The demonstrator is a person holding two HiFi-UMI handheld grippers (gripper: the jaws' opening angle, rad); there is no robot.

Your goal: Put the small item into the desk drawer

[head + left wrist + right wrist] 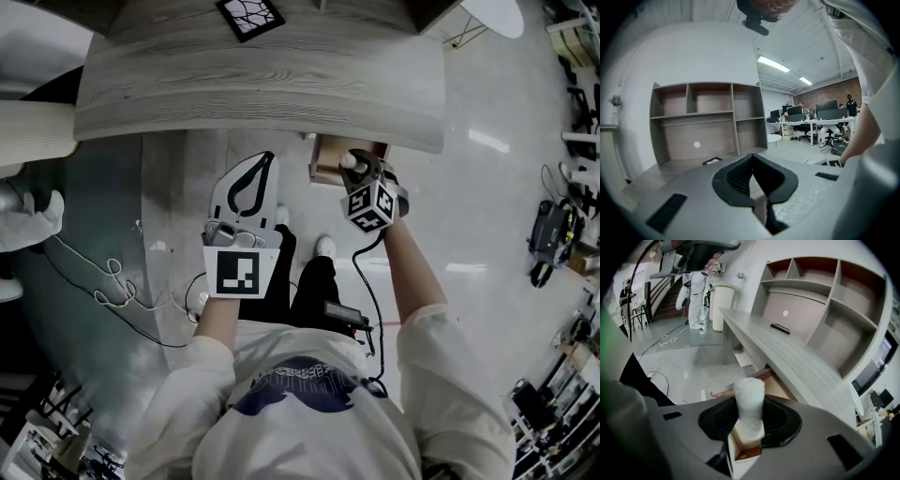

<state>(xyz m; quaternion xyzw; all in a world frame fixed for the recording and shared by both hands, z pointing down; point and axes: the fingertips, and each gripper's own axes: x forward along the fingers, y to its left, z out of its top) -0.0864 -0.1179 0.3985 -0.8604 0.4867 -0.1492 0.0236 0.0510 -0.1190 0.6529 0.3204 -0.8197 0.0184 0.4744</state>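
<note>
The small item point(749, 401) is a white fuzzy cylinder, and my right gripper point(749, 430) is shut on its lower part. In the head view the small item point(348, 161) and right gripper point(362, 169) hang just over the open drawer point(328, 157), which sticks out from under the grey wooden desk point(262, 84). The drawer's brown inside point(777, 386) shows right behind the item in the right gripper view. My left gripper point(269, 161) is held to the left of the drawer, below the desk edge; its fingertips point(749, 161) meet with nothing between them.
A black-and-white marker card point(249, 16) lies on the desk. An open-shelf hutch point(703, 117) stands at the back of the desk. Cables point(103, 281) trail over the floor at left, where a person in white point(696, 291) stands by a white bin point(723, 305).
</note>
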